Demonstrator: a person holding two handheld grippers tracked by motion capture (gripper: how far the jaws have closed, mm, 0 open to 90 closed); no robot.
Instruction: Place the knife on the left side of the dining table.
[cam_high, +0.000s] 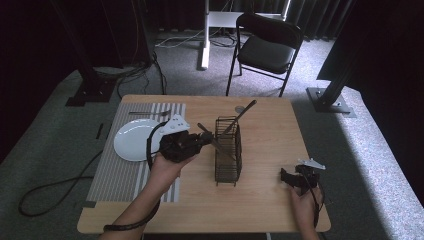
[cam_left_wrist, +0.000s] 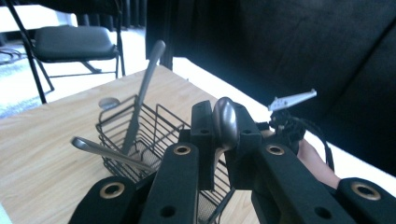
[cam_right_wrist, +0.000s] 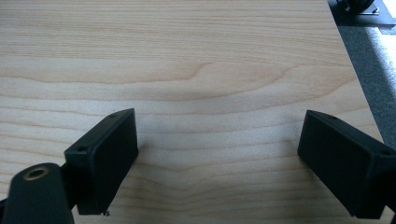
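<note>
Your left gripper (cam_left_wrist: 219, 140) sits nearest camera, fingers clamped on rounded end of silver metal utensil (cam_left_wrist: 225, 122), its long axis running between them. Black wire cutlery basket (cam_high: 228, 150) stands just right of that gripper on light wooden table (cam_high: 270, 125), already holding other cutlery. Your right gripper (cam_right_wrist: 217, 158) rests well apart, fingers wide, holding nothing.

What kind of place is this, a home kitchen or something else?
Probably a recording studio or lab, not a kitchen: black curtains surround a lone wooden table, with floor cables, metal stands and a folding chair on grey carpet.
</note>
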